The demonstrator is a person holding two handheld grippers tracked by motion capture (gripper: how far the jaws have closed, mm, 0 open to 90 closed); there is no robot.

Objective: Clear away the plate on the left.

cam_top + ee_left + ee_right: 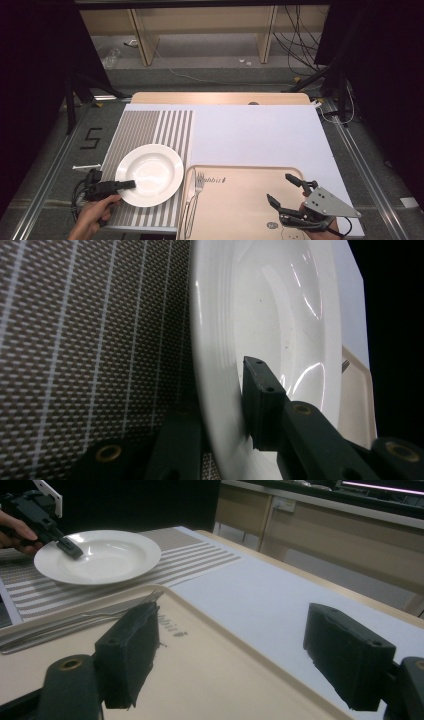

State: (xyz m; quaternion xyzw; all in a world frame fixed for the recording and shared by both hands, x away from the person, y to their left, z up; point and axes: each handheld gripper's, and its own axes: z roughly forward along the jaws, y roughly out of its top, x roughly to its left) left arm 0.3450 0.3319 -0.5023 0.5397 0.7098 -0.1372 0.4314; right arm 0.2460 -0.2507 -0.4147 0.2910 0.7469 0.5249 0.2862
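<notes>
On the striped placemat (150,127), white plate (150,175) rim pinched between left gripper (126,184) jaws; right gripper (287,192) jaws wide, empty.

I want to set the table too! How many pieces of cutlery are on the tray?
2, as far as shows: a fork and what looks like a knife, side by side along the left edge of the beige tray, right of the white plate.

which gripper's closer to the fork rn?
Left. The left gripper is at the white plate, clamped on its rim, just left of the fork. The right gripper hovers open over the tray's far right side.
</notes>
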